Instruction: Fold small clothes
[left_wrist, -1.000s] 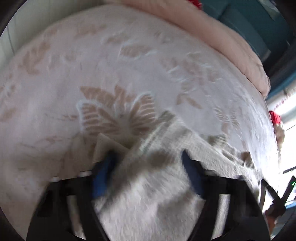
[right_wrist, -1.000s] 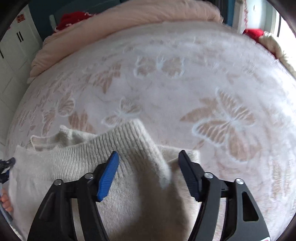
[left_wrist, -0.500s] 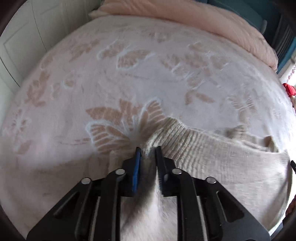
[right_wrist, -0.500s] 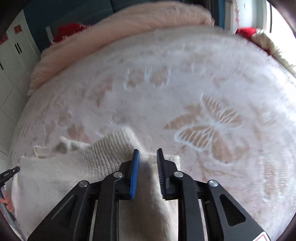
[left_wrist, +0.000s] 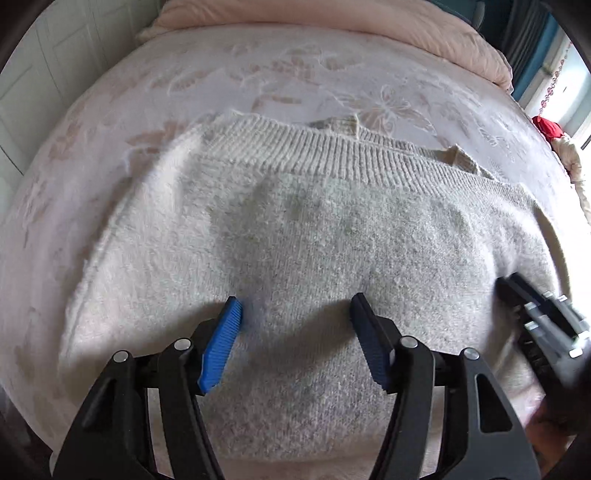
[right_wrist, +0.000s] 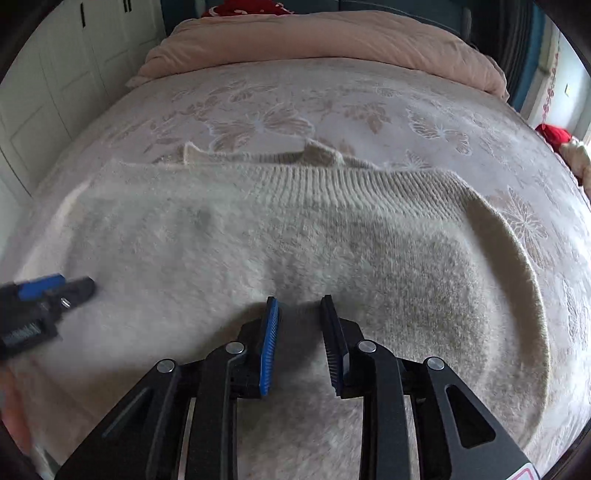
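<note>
A fuzzy cream knit sweater (left_wrist: 332, 236) lies folded on the bed, its ribbed hem (left_wrist: 332, 155) across the far edge. It fills the right wrist view too (right_wrist: 258, 240), ribbed hem (right_wrist: 351, 184) at the far side. My left gripper (left_wrist: 295, 306) is open over the sweater's near part, holding nothing. My right gripper (right_wrist: 299, 306) has its jaws partly open with a narrow gap, over the sweater's near middle. The right gripper shows blurred at the right edge of the left wrist view (left_wrist: 535, 314); the left gripper shows at the left edge of the right wrist view (right_wrist: 44, 295).
The bed has a pale bedspread (right_wrist: 277, 110) with butterfly patterns. A rolled pink duvet (right_wrist: 314, 40) lies across the head. White wardrobe doors (right_wrist: 55, 74) stand on the left. A red item (left_wrist: 550, 127) lies at the bed's right edge.
Both grippers were shut on the sweater's edge half a second ago. They have let go and pulled back; the sweater now lies folded over, hem at the far side.
</note>
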